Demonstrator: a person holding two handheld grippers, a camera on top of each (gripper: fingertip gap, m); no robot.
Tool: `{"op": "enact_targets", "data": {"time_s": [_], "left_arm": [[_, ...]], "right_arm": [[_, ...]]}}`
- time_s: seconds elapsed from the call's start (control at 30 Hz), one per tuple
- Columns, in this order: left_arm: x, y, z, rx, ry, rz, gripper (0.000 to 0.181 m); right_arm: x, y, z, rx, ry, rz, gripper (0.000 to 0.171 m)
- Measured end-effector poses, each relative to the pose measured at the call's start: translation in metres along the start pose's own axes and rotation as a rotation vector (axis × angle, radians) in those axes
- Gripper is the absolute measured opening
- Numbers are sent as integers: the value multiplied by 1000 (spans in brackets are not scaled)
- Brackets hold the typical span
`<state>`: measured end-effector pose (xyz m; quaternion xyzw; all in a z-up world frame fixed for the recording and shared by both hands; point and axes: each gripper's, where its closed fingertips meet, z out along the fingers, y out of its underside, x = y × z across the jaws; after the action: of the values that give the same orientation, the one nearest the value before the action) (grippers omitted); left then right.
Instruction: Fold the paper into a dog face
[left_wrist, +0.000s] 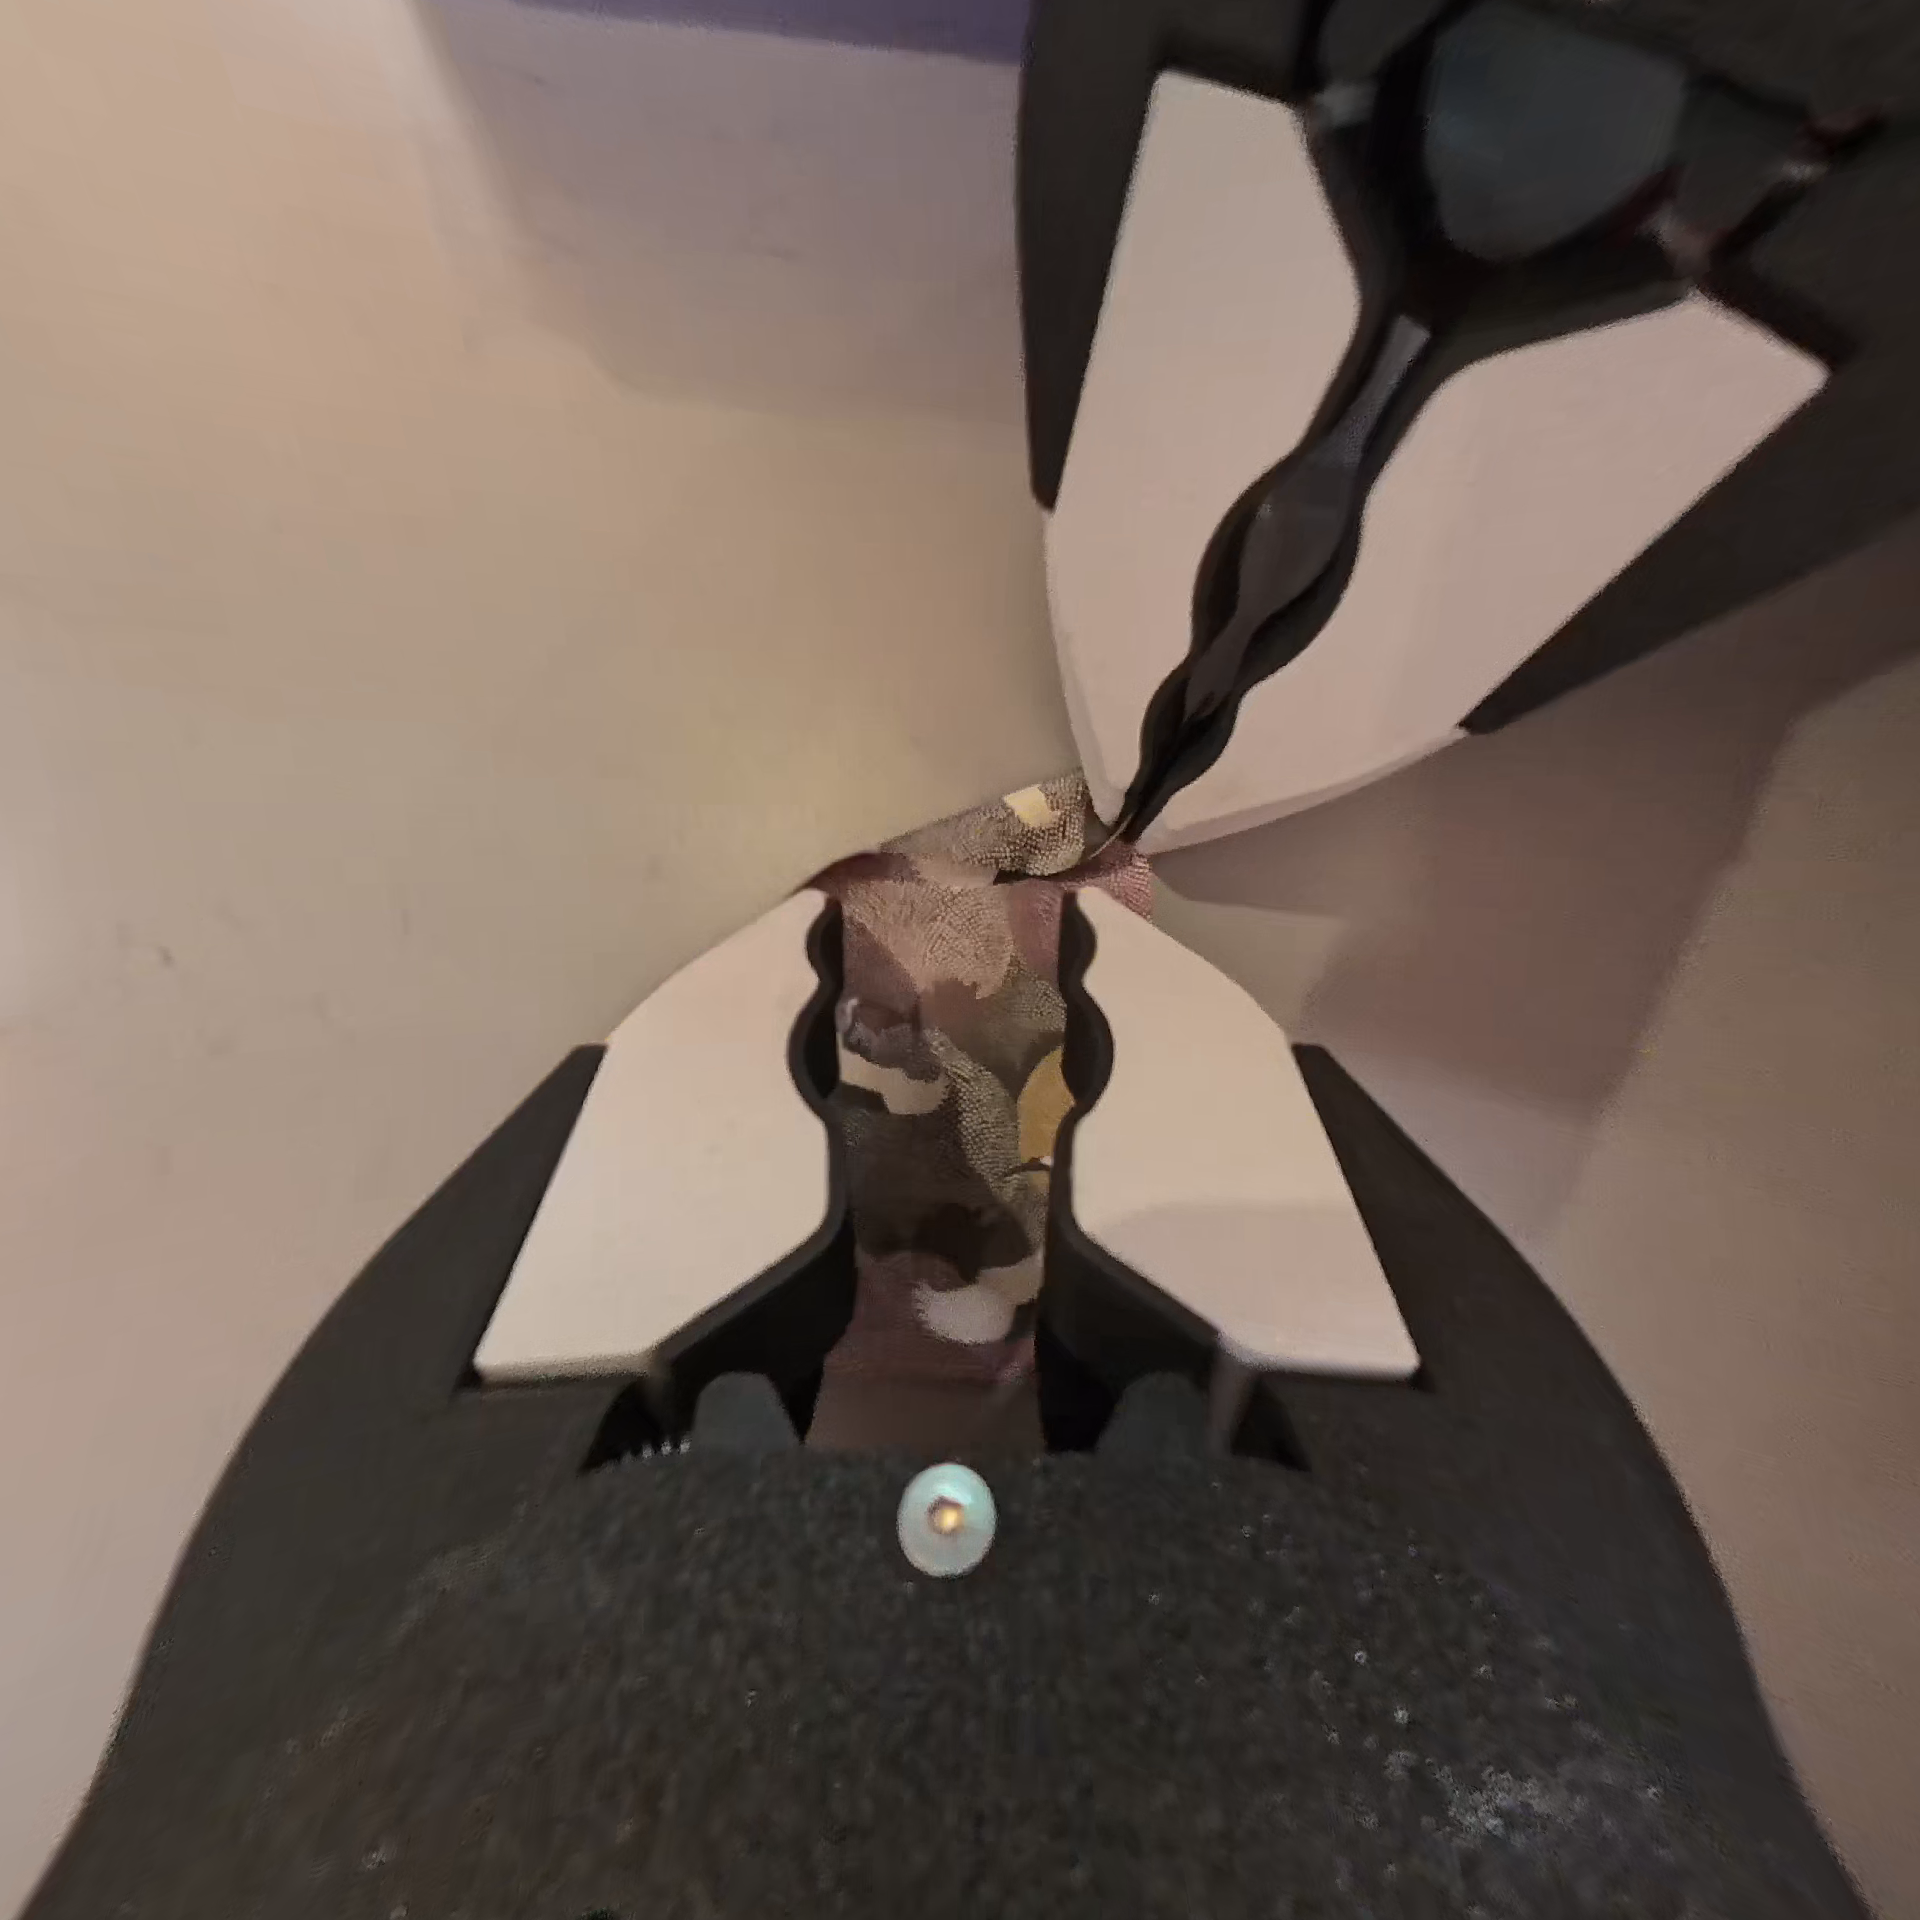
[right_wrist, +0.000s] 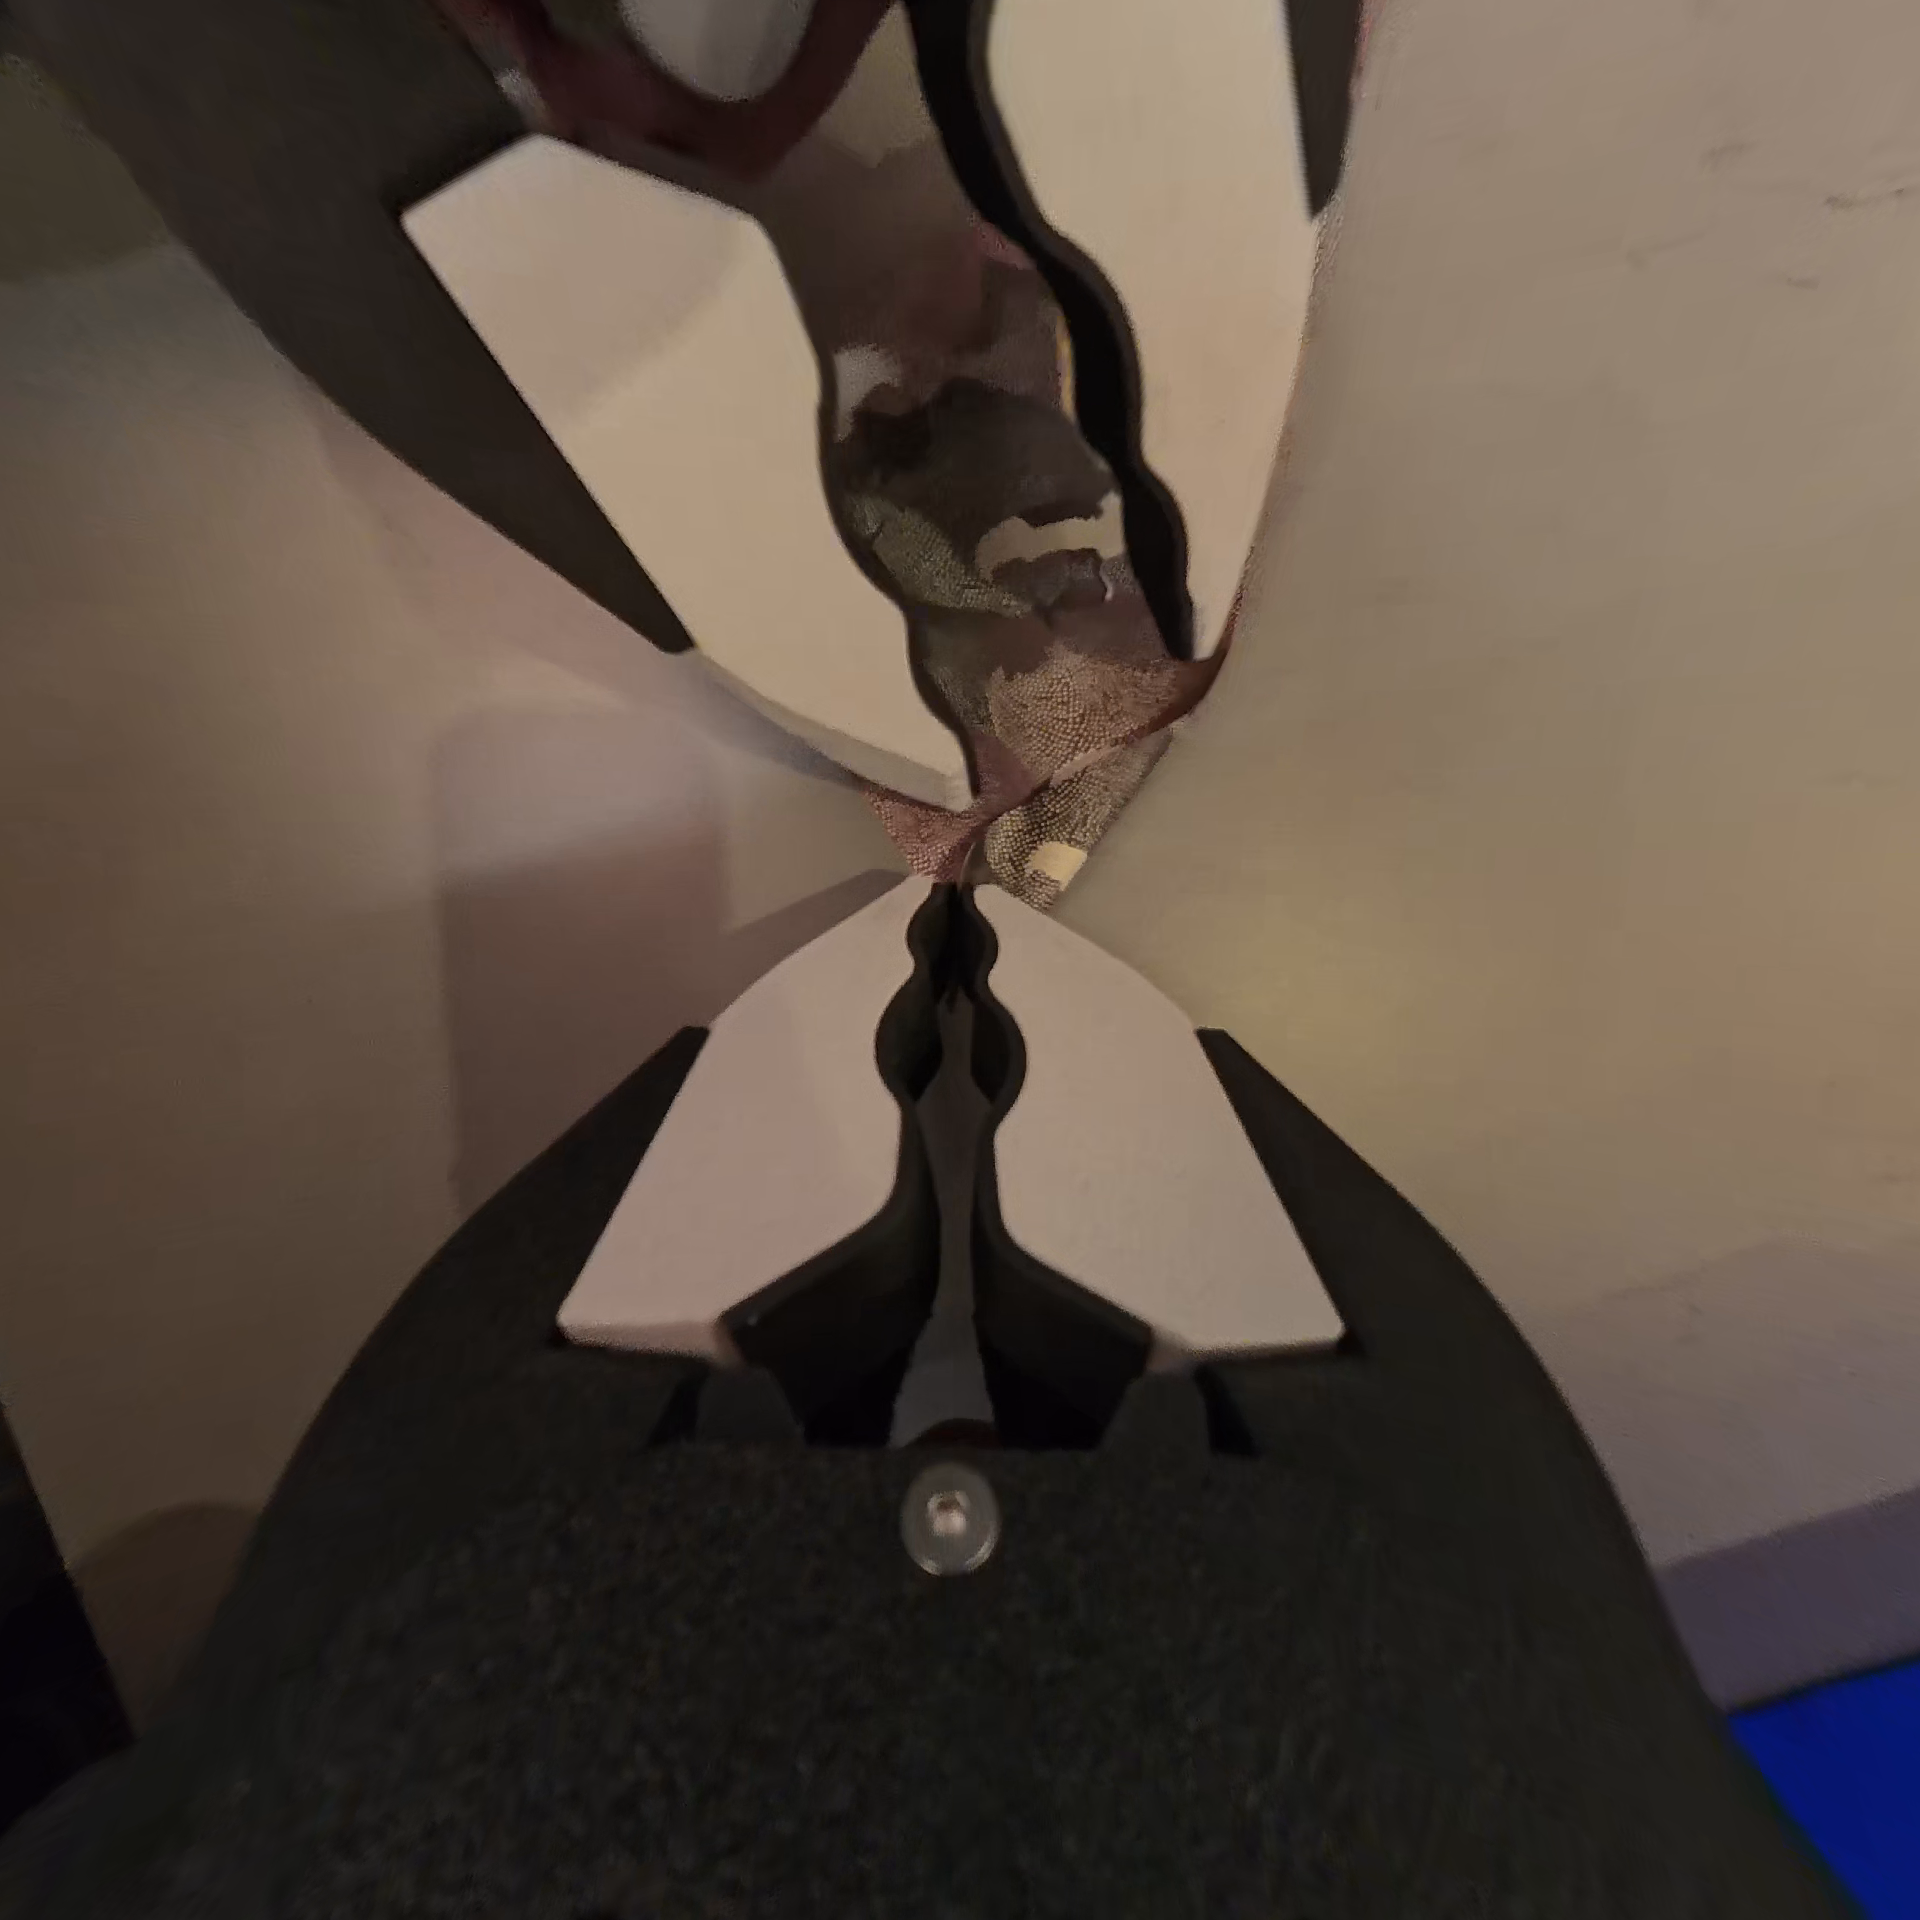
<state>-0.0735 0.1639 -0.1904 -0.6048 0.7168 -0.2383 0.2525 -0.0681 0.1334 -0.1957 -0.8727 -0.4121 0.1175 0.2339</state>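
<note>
Paper (left_wrist: 951, 1049): patterned, mottled purple, grey-olive and cream, with a fine dotted texture. Folded; one flap overlaps another at the 12 o'clock end (right_wrist: 1023, 831). Lies on pale worktop (left_wrist: 416, 727). Corner at 1 o'clock in the left wrist view looks slightly lifted. Full outline hidden.
</note>
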Motion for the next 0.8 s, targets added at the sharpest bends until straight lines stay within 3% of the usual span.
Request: {"op": "enact_targets", "data": {"time_s": [0.13, 0.47, 0.8], "left_arm": [[-3, -1, 4, -18, 43, 80, 40], [-1, -1, 7, 26, 133, 46, 47], [0, -1, 7, 46, 128, 36, 47]], "right_arm": [[1, 0, 0, 4, -41, -9, 0], [3, -1, 0, 45, -110, 5, 0], [3, -8, -10, 43, 5, -13, 0]]}}
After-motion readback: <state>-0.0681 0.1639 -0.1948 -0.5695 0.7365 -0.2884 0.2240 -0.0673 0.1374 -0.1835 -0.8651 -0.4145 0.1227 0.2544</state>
